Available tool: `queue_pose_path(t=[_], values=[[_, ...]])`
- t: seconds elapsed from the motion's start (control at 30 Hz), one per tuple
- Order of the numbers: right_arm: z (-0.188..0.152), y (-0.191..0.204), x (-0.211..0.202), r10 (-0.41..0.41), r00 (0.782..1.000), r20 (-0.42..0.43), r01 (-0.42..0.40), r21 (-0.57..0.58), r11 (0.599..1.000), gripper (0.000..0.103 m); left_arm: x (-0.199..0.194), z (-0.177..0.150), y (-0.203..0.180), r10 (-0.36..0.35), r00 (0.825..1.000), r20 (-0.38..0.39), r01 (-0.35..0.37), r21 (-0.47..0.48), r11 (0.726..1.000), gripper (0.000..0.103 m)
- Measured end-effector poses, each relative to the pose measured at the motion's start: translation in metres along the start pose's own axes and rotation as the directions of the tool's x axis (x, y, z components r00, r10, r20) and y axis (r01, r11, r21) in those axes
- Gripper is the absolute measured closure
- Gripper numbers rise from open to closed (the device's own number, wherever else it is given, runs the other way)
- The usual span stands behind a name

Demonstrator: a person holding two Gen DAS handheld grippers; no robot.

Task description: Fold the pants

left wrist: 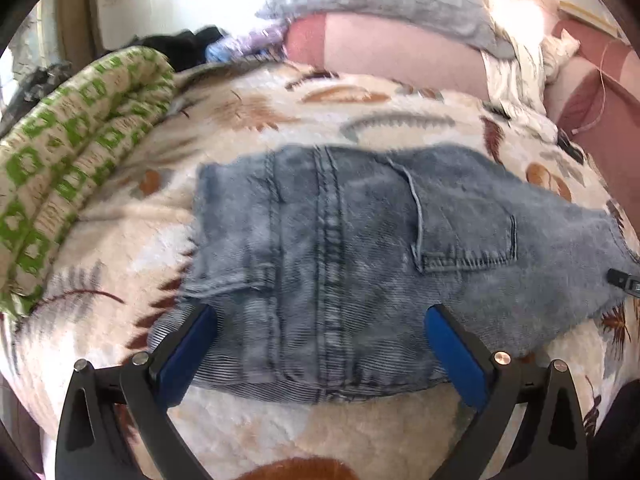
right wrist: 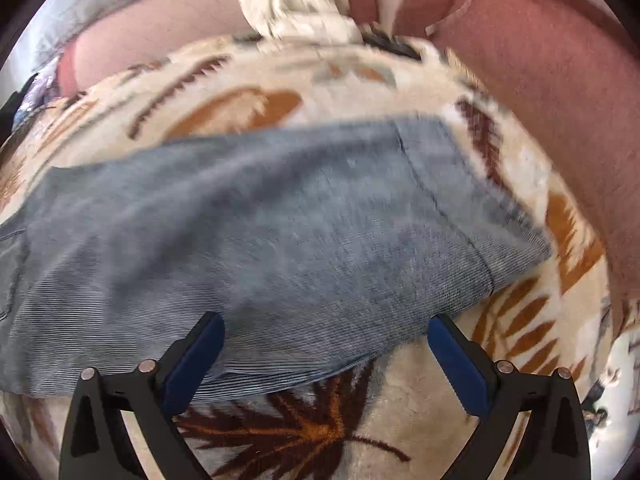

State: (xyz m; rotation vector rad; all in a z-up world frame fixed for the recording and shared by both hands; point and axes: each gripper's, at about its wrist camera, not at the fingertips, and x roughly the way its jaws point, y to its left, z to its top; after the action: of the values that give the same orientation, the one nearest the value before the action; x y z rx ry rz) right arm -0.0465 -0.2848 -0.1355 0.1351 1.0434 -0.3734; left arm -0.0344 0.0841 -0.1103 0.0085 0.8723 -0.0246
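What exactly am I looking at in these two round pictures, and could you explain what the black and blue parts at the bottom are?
There is no robot here: a person holds a hand-held gripper in each hand, and each gripper carries a wide-angle camera looking forward along its two fingers. That lens makes the pictures round and bulged.

One picture comes from the left gripper, the other from the right gripper. The black arms with blue pads at the bottom are the jaws; in both views they stand wide open and hold nothing.

A pair of blue-grey jeans lies on a fleecy leaf-patterned blanket. The left view shows the back pocket and centre seam; the right view shows a leg. A green-patterned quilt lies at the side.
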Motion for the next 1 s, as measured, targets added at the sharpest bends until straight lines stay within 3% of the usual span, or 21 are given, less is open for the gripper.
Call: queue_pose_path(t=[0.1,0.23,0.37,0.47,0.6,0.77,0.93,1.0], values=[[0.008,0.019,-0.030,0.044,0.995,0.090,-0.038,-0.057,0.998,0.000,-0.009,0.006,0.010,0.031,0.998,0.048,-0.030,-0.031,0.999,0.000],[0.015,0.061,-0.063,0.181,0.972,0.149,-0.161,-0.143,0.977,0.000,-0.009,0.011,0.019,0.100,0.992,0.070,-0.098,-0.032,0.995,0.000],[0.002,0.120,-0.079,0.297,0.943,0.148,-0.251,-0.266,0.931,0.000,-0.005,0.012,0.020,0.123,0.990,0.071,-0.122,-0.022,0.992,0.000],[-0.012,0.161,-0.078,0.364,0.927,0.095,-0.313,-0.341,0.886,0.000,0.001,0.012,0.014,0.155,0.986,0.066,-0.156,0.024,0.987,0.000],[-0.027,0.192,-0.068,0.358,0.931,0.068,-0.302,-0.406,0.862,0.000,0.010,0.011,0.009,0.171,0.984,0.044,-0.174,0.062,0.983,0.000],[-0.036,0.202,-0.043,0.334,0.942,-0.019,-0.312,-0.407,0.858,0.000,0.020,0.010,0.012,0.144,0.989,-0.009,-0.144,0.033,0.989,0.000],[-0.039,0.186,-0.025,0.416,0.907,-0.064,-0.416,-0.290,0.862,0.000,0.025,0.008,0.015,0.120,0.992,-0.036,-0.120,-0.001,0.993,0.000],[-0.042,0.185,-0.024,0.424,0.904,-0.054,-0.420,-0.294,0.858,0.000,0.025,0.007,0.013,0.127,0.991,-0.035,-0.127,0.010,0.992,0.000]])
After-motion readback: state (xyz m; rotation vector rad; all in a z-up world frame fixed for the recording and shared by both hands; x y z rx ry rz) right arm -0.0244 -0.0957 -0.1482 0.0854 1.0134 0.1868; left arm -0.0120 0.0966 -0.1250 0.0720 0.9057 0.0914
